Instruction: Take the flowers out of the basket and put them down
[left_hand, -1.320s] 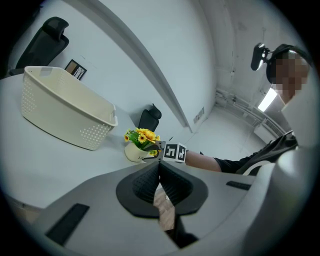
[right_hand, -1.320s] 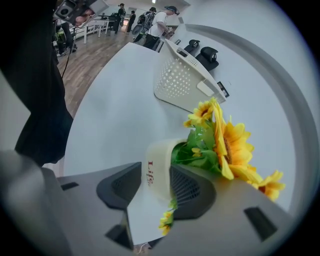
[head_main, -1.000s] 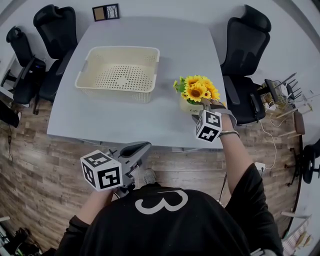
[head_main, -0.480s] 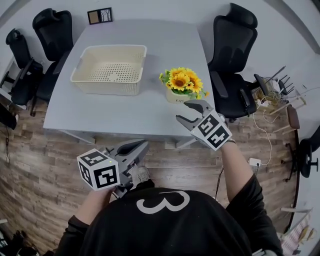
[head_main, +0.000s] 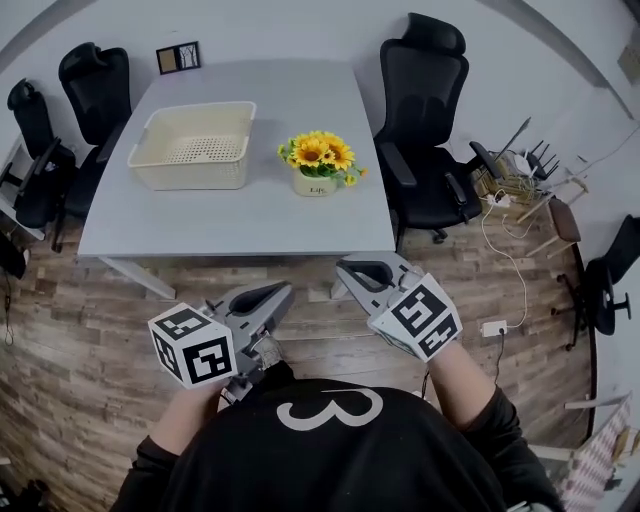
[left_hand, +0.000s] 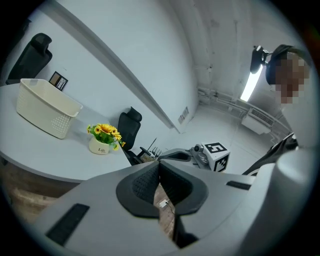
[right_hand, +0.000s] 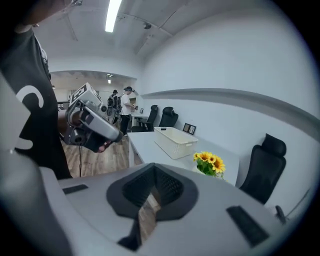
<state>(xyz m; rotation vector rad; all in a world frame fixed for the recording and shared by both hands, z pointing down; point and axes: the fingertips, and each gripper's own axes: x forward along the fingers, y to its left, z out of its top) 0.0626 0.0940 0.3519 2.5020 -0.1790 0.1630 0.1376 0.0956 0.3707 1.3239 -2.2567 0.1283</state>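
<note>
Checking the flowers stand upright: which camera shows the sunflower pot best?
The head view: the sunflower pot stands whole and upright on the table, beside the basket. The left gripper view shows it small and far; the right gripper view hides its base.

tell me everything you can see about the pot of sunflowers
The pot of sunflowers is a small, round, cream pot with dark lettering on its front, filled with a bunch of yellow, dark-centred blooms and green leaves. It stands upright on the grey table, near its right edge in the head view, right of the cream basket and clear of it. Only the table touches it.
</note>
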